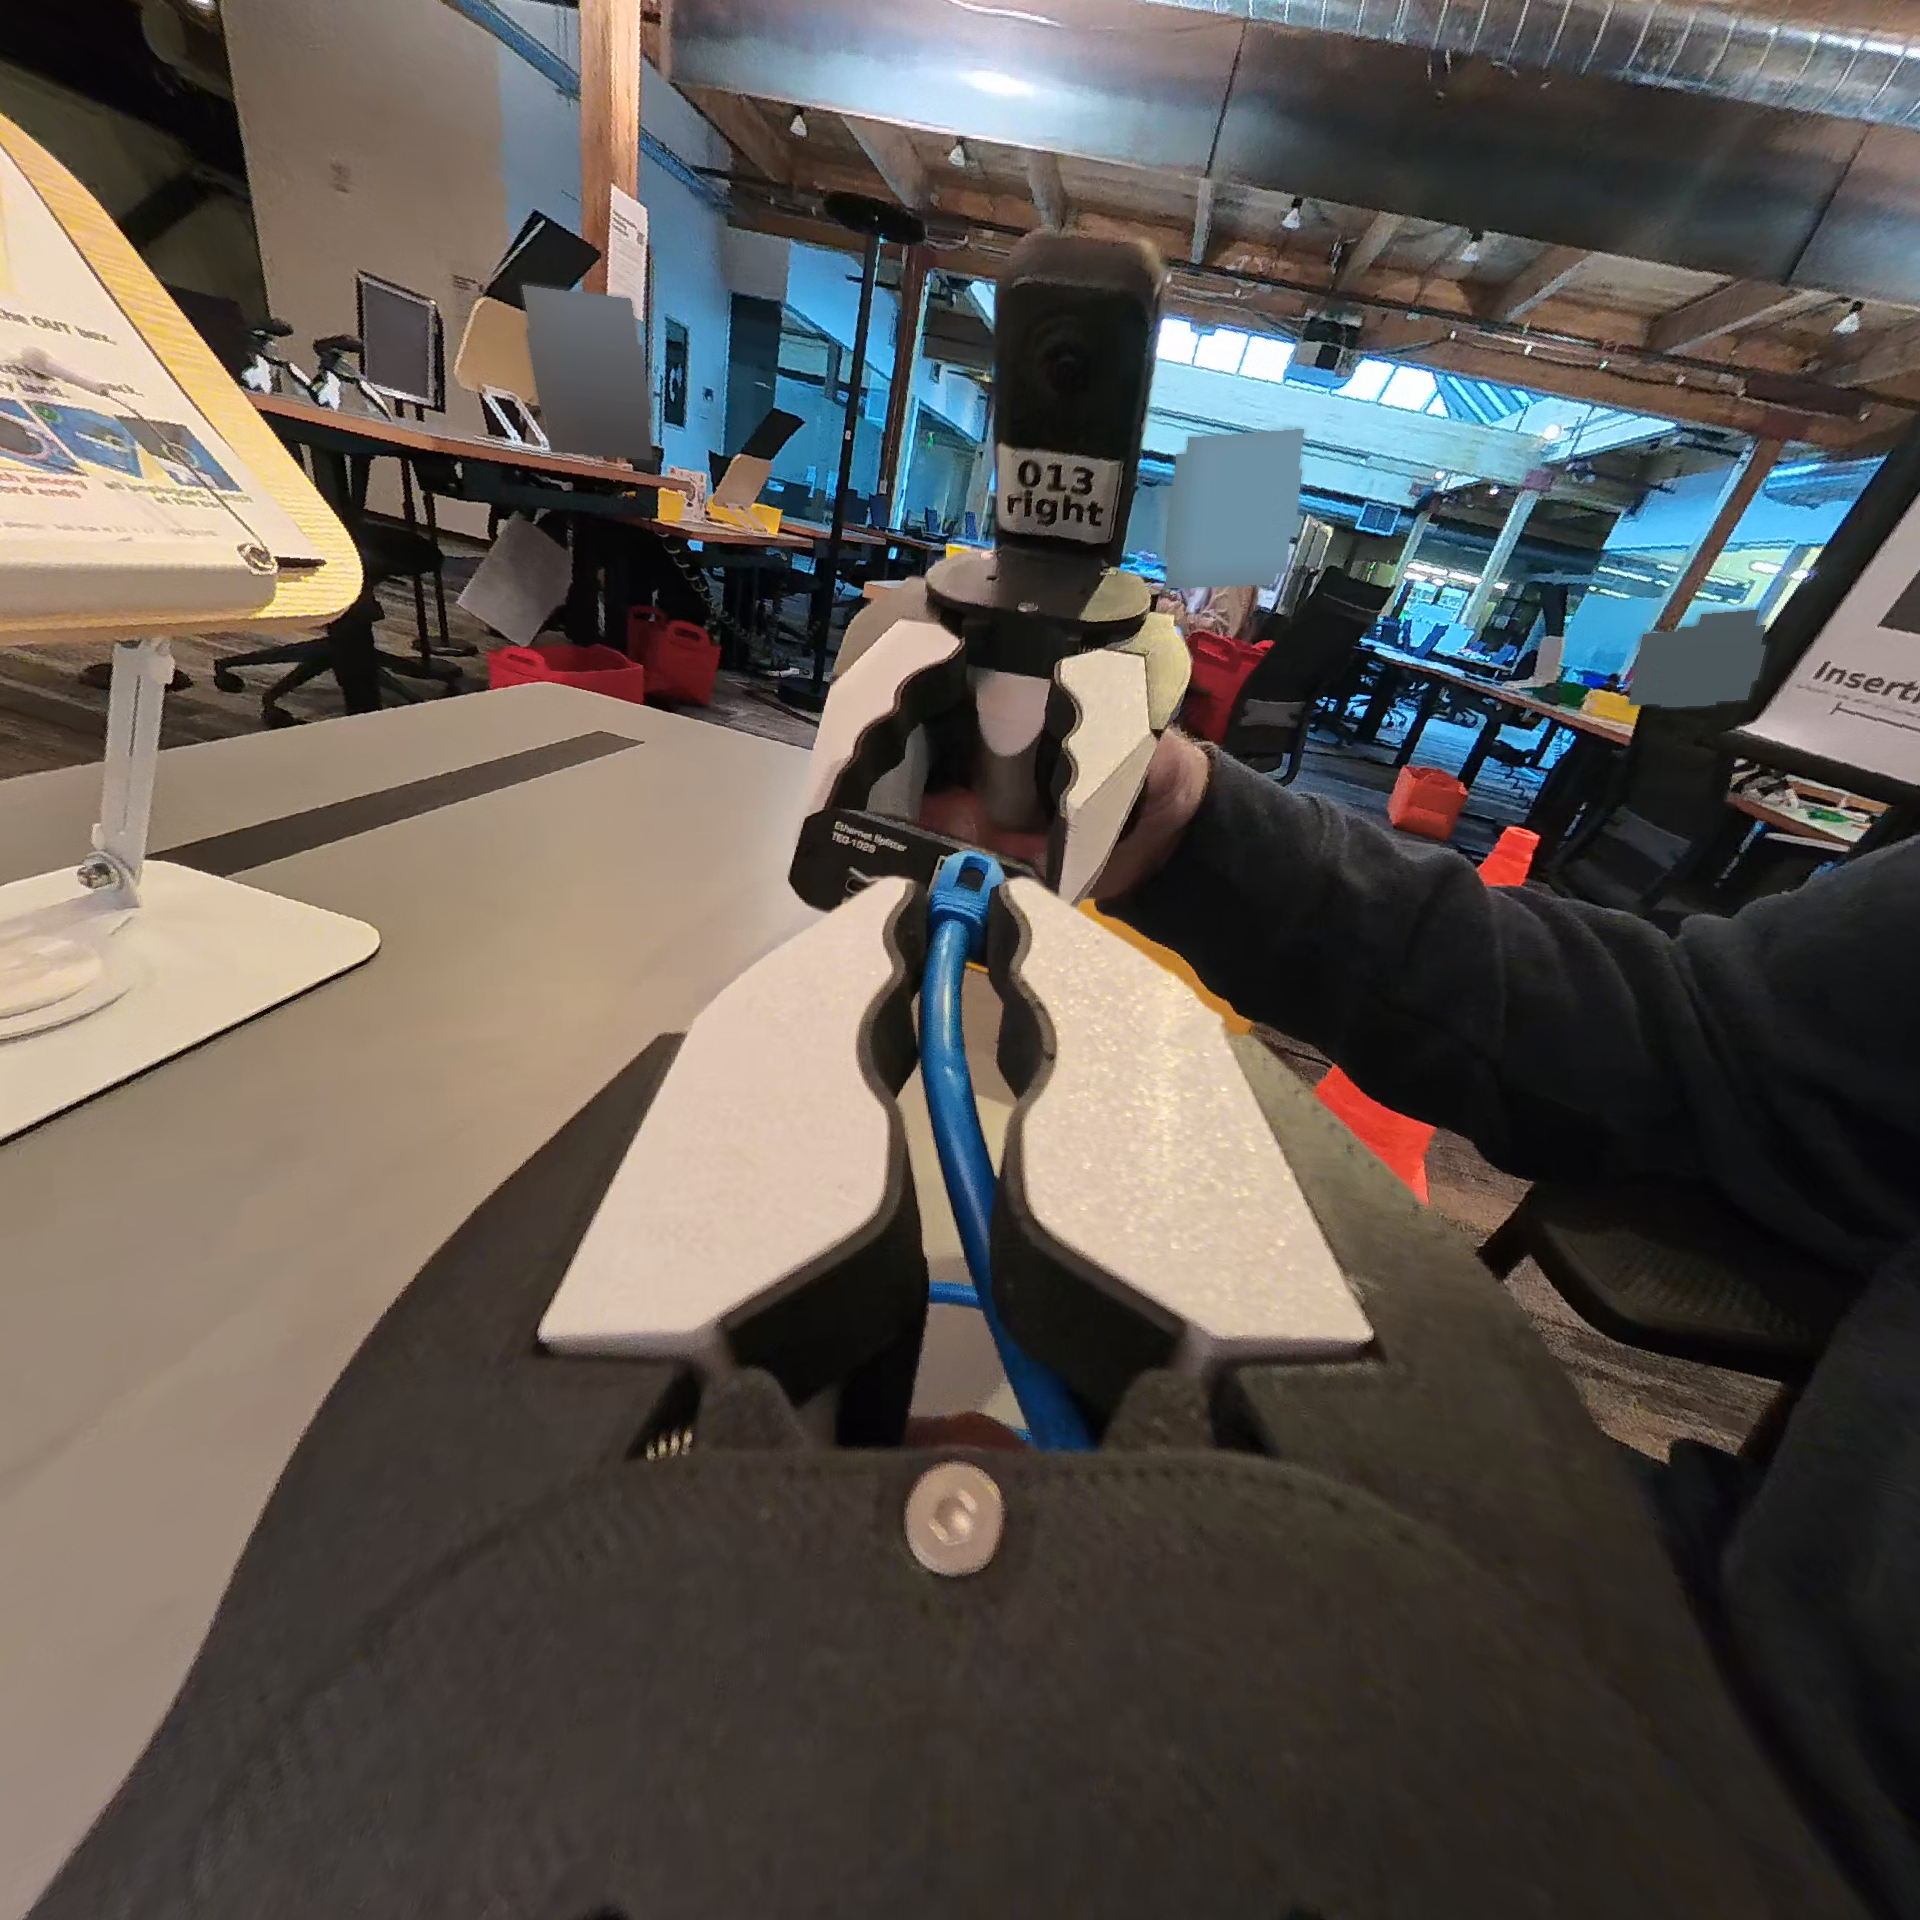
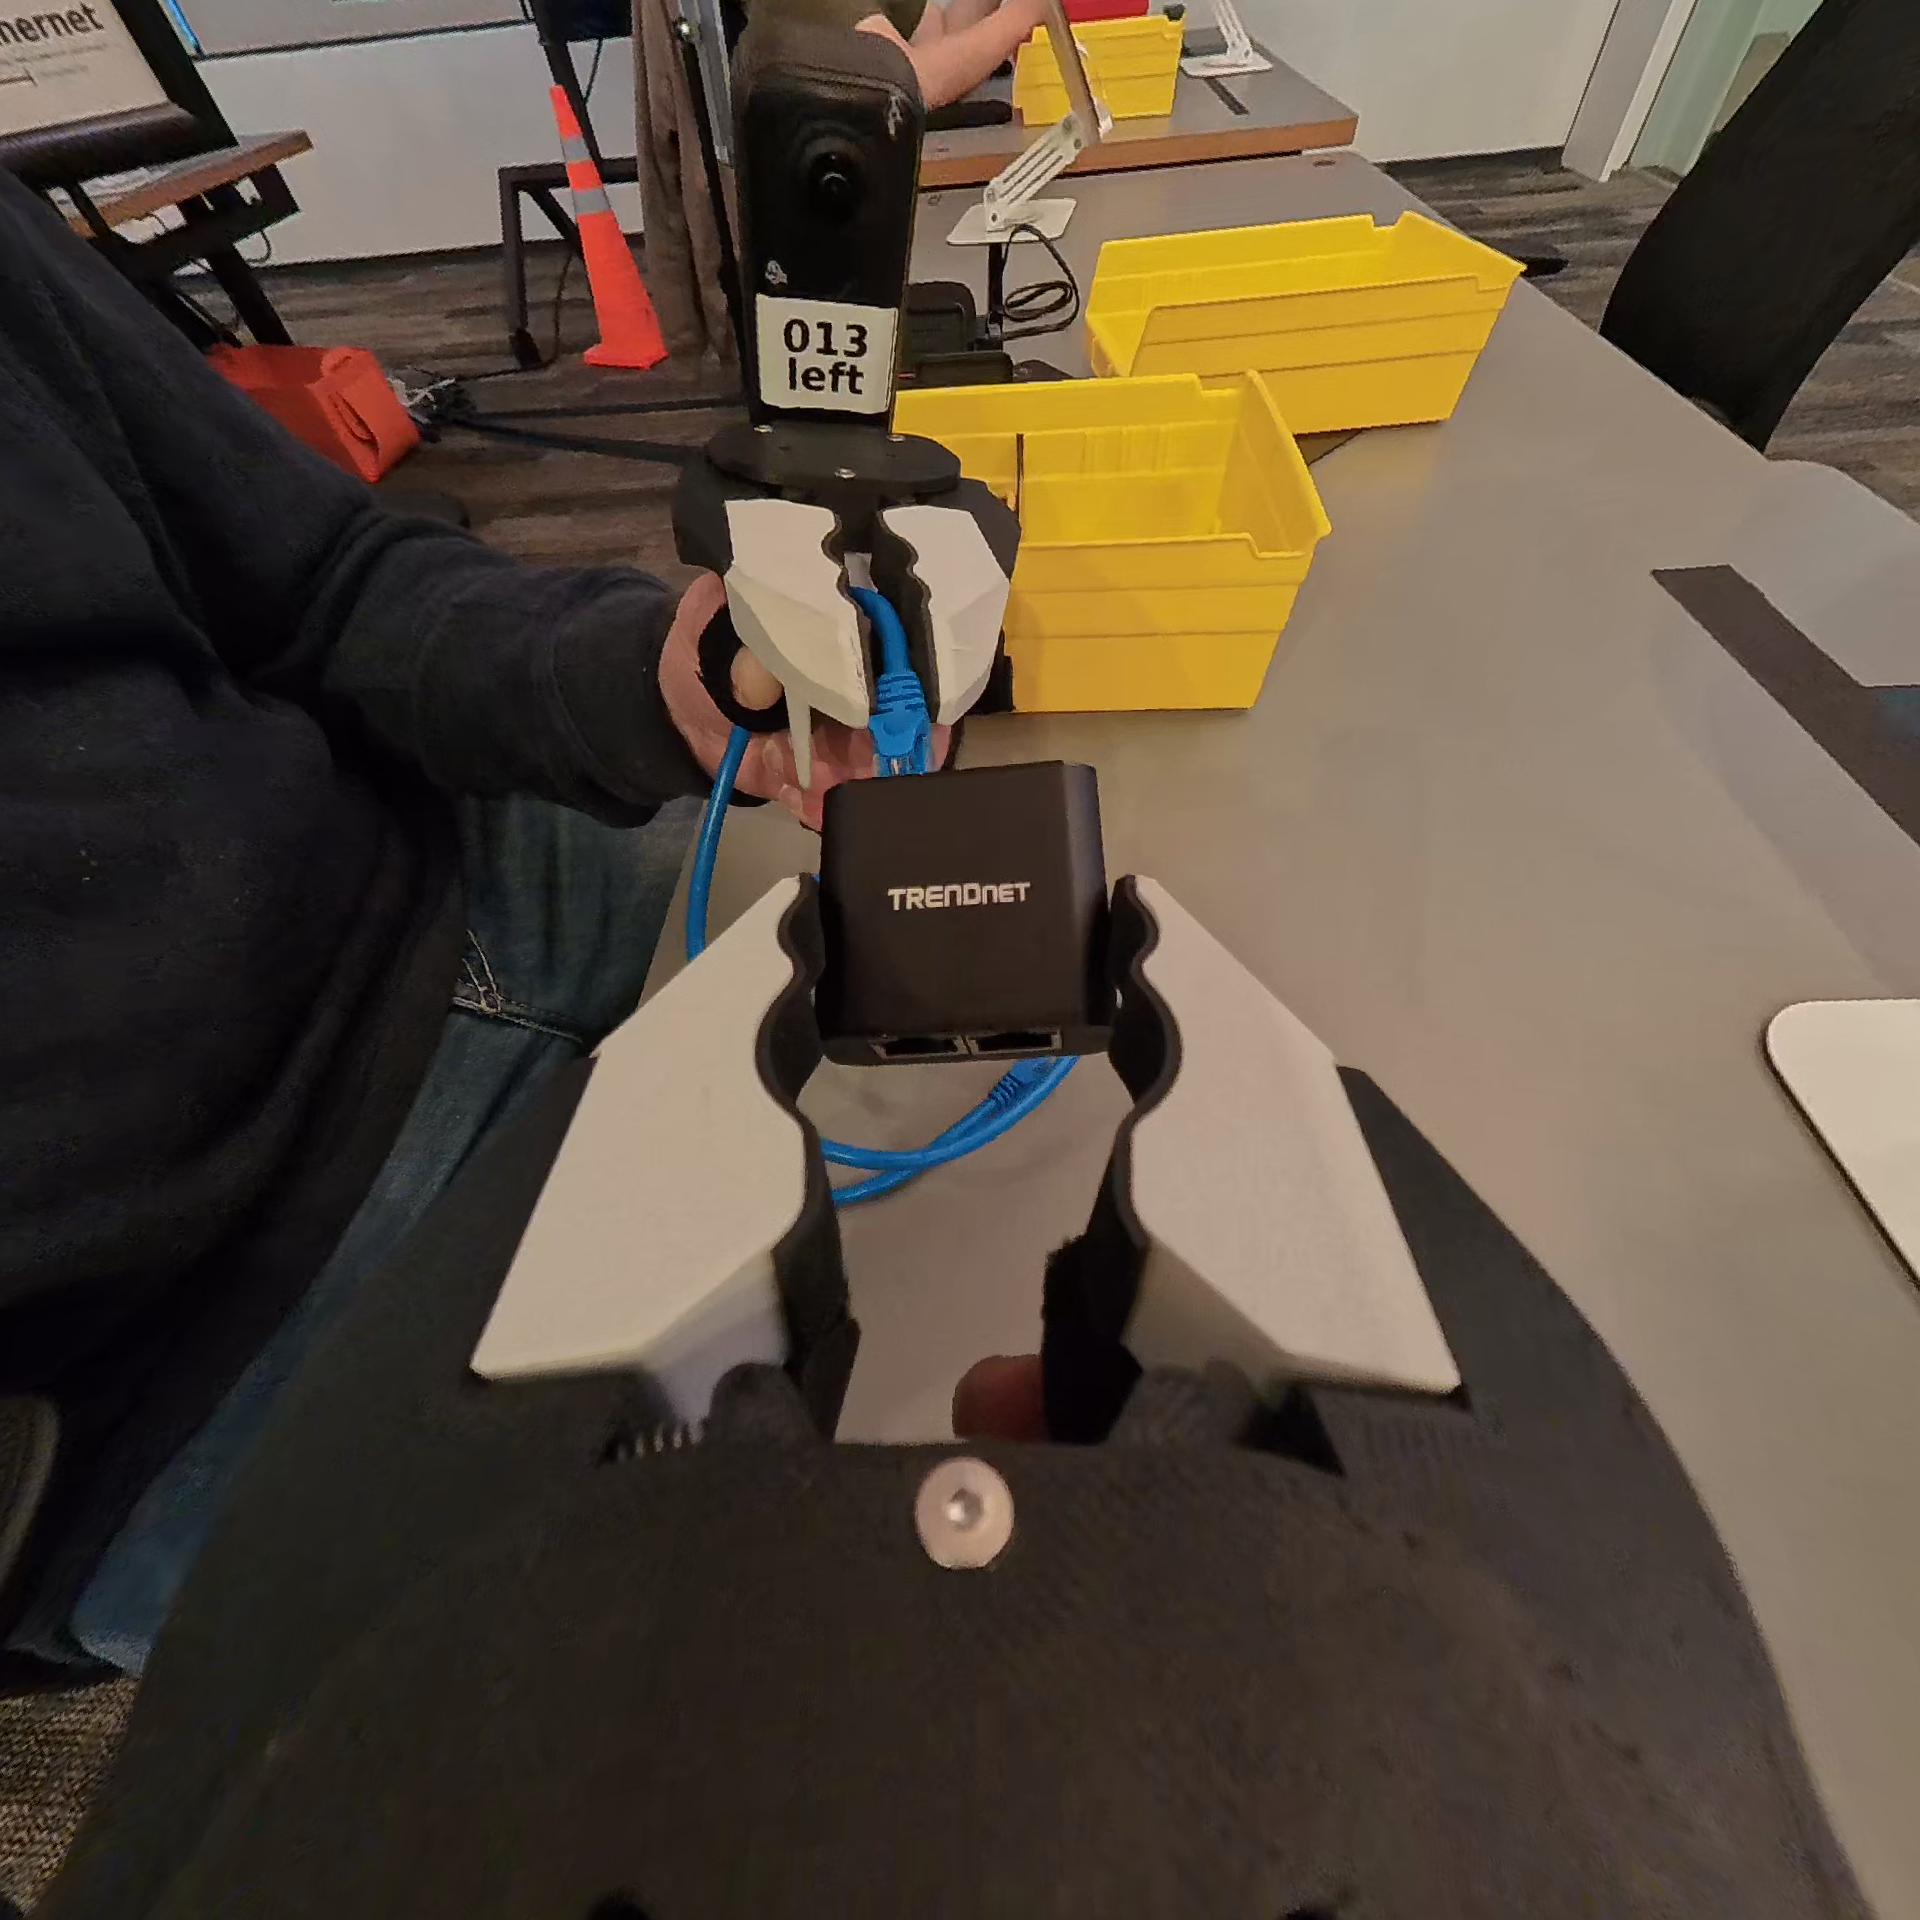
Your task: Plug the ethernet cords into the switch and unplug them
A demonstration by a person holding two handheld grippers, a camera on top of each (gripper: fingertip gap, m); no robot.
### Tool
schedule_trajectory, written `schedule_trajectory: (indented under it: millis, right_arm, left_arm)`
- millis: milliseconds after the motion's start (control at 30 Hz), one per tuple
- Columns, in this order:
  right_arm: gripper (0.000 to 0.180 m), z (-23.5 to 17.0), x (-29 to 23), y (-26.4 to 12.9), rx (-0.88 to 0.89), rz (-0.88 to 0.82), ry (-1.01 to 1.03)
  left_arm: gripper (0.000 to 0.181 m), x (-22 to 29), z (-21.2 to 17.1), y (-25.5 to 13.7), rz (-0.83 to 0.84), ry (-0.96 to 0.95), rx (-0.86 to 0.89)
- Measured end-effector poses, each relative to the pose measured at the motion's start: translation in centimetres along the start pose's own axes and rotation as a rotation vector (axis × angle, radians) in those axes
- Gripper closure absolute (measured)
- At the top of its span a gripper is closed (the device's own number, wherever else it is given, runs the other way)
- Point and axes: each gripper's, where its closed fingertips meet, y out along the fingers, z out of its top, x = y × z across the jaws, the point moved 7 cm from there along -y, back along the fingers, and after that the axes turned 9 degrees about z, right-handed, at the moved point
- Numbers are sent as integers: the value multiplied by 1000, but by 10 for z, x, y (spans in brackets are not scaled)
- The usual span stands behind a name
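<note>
Left gripper [image 1: 951, 914] jaws clamped on blue cord [image 1: 961, 1122] (plug at switch [image 2: 961, 904]), right gripper [image 2: 961, 935] jaws gripping switch.

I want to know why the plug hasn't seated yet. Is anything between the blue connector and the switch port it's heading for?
Nothing visible blocks it. The left gripper holds the blue ethernet connector right at the far face of the black switch, which the right gripper holds above the table. The port itself is hidden.
</note>
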Motion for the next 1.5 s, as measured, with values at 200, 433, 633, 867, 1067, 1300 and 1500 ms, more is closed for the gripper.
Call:
schedule_trajectory:
  millis: [200, 433, 633, 867, 1067, 1300, 1500]
  right_arm:
    - [126, -2, 2, 2, -3, 2, 23]
    - [126, -3, 4, 4, -8, 2, 43]
    - [127, -4, 4, 4, -6, 5, 45]
    - [126, -5, 4, 6, -27, 0, 44]
    - [126, -1, 6, 7, -25, -31, 47]
    - [116, -3, 12, -1, 12, -104, 106]
    - [107, -14, 2, -1, 111, -83, 251]
  left_arm:
    - [169, 0, -1, 0, 8, 10, 4]
    - [169, -1, -2, 0, 34, 39, -4]
    - [169, -1, -3, 0, 21, 46, -33]
    - [169, -2, -6, 0, 23, 38, -41]
    - [169, -8, -1, -2, 31, 39, -41]
    - [169, -13, 2, -4, 72, -8, 4]
    - [170, -9, 10, -8, 130, 59, 43]
